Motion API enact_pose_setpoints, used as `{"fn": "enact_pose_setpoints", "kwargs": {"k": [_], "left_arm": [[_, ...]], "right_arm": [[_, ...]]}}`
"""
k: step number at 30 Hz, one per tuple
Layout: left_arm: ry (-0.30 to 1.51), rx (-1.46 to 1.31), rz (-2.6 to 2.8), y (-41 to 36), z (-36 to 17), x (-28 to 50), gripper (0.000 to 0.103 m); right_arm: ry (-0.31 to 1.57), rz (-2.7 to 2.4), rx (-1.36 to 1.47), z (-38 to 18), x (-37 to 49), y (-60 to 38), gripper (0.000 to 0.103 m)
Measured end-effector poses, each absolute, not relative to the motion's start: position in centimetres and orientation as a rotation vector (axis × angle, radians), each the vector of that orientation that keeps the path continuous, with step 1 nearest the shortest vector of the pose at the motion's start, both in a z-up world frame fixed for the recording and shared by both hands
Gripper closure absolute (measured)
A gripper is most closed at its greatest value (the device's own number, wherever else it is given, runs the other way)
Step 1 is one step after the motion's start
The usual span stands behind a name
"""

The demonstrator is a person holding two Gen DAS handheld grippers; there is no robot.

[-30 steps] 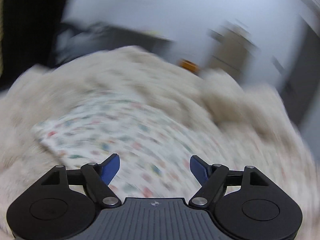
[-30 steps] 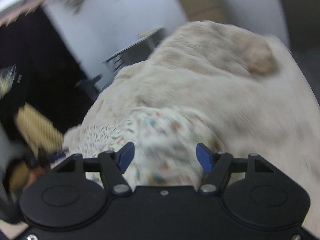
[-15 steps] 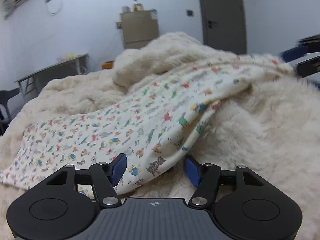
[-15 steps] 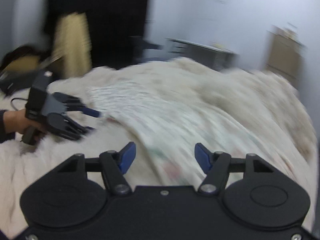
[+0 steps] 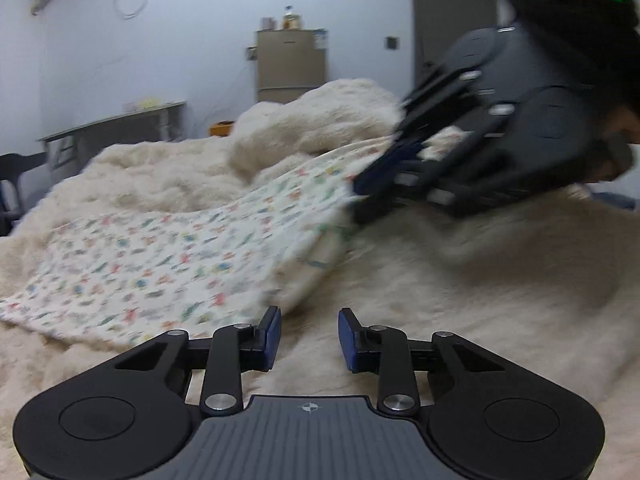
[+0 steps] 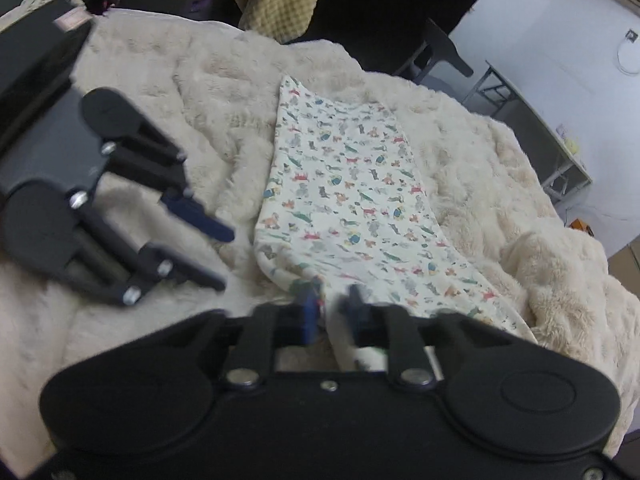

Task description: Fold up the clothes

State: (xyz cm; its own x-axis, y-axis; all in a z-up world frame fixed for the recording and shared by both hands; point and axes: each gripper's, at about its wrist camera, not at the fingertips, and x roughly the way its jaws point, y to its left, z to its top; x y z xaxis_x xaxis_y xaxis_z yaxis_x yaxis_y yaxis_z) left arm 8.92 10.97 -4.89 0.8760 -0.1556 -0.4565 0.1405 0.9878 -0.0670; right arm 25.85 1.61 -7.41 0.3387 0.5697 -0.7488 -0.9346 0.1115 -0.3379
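A white cloth with small coloured animal prints (image 5: 168, 256) lies spread on a fluffy cream blanket (image 5: 480, 300). In the right wrist view the cloth (image 6: 352, 184) runs away from my right gripper (image 6: 332, 312), which is shut on its near edge. The left wrist view shows that right gripper (image 5: 360, 196) pinching the cloth's far right end. My left gripper (image 5: 308, 334) is low over the blanket, its jaws closing with only blanket fur between them. The cloth's near corner lies just left of its left finger. From the right wrist view, the left gripper (image 6: 224, 260) sits left of the cloth, jaws apart.
The blanket (image 6: 200, 92) is bunched into a mound (image 5: 320, 120) behind the cloth. Beyond the bed stand a tan cabinet (image 5: 291, 64), a grey desk (image 5: 116, 128) and a door (image 5: 452, 20). A dark chair (image 6: 436, 52) and yellow checked fabric (image 6: 280, 4) are at the bed's far side.
My right gripper swung in over the bed and shut on the cloth's edge. The left gripper's jaws narrowed, and the cloth corner that lay between them now lies to their left.
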Motion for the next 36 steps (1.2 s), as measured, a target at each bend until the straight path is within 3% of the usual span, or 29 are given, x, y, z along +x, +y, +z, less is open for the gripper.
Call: {"fn": "enact_pose_setpoints", "kwargs": {"k": [6,13,15,18,20,22,24,25,27,28,29,30,34,36], "left_arm": [[0.384,-0.094,-0.147,10.8,-4.4,12.2,0.070],[0.324,-0.204,-0.260,11.7,-4.4,15.6,0.070],[0.289,-0.210,-0.301,11.9,-4.2,15.6,0.070],[0.266,-0.221,-0.372,12.2,-3.9,15.7,0.080],[0.281,-0.241,-0.429,12.7,-4.0,15.9,0.083],[0.347,-0.269,-0.493,13.4,-4.6,16.9,0.083],[0.378,-0.282,-0.519,13.7,-5.2,17.3,0.086],[0.368,-0.285,-0.534,14.0,-5.1,17.0,0.102],[0.341,-0.292,-0.567,14.6,-4.8,16.5,0.103],[0.328,-0.316,-0.621,15.5,-4.3,15.9,0.103],[0.319,-0.325,-0.646,15.9,-4.0,15.6,0.103],[0.272,-0.351,-0.727,17.9,-3.0,14.3,0.103],[0.372,-0.361,-0.854,19.5,-3.7,14.0,0.103],[0.398,-0.296,-0.824,19.1,-4.0,14.0,0.098]], "right_arm": [[0.838,1.237,-0.423,-5.6,34.5,0.0,0.100],[0.909,1.277,-0.304,-5.9,37.1,-1.1,0.099],[0.899,1.276,-0.298,-5.4,37.1,-1.5,0.090],[0.869,1.264,-0.291,-4.6,37.3,-2.8,0.082],[0.848,1.225,-0.297,-4.2,37.5,-4.8,0.068],[0.835,1.152,-0.322,-4.3,38.1,-6.7,0.067],[0.813,1.059,-0.397,-5.1,38.5,-7.7,0.067],[0.800,1.032,-0.438,-5.5,38.6,-7.8,0.070],[0.727,0.934,-0.581,-6.7,38.3,-7.8,0.071],[0.697,0.891,-0.630,-7.0,38.3,-7.8,0.078],[0.671,0.812,-0.684,-7.5,38.6,-7.8,0.099],[0.650,0.733,-0.721,-7.9,39.2,-7.9,0.103],[0.690,0.707,-0.640,-8.1,40.9,-9.4,0.103],[0.723,0.737,-0.580,-7.9,40.8,-10.4,0.097]]}}
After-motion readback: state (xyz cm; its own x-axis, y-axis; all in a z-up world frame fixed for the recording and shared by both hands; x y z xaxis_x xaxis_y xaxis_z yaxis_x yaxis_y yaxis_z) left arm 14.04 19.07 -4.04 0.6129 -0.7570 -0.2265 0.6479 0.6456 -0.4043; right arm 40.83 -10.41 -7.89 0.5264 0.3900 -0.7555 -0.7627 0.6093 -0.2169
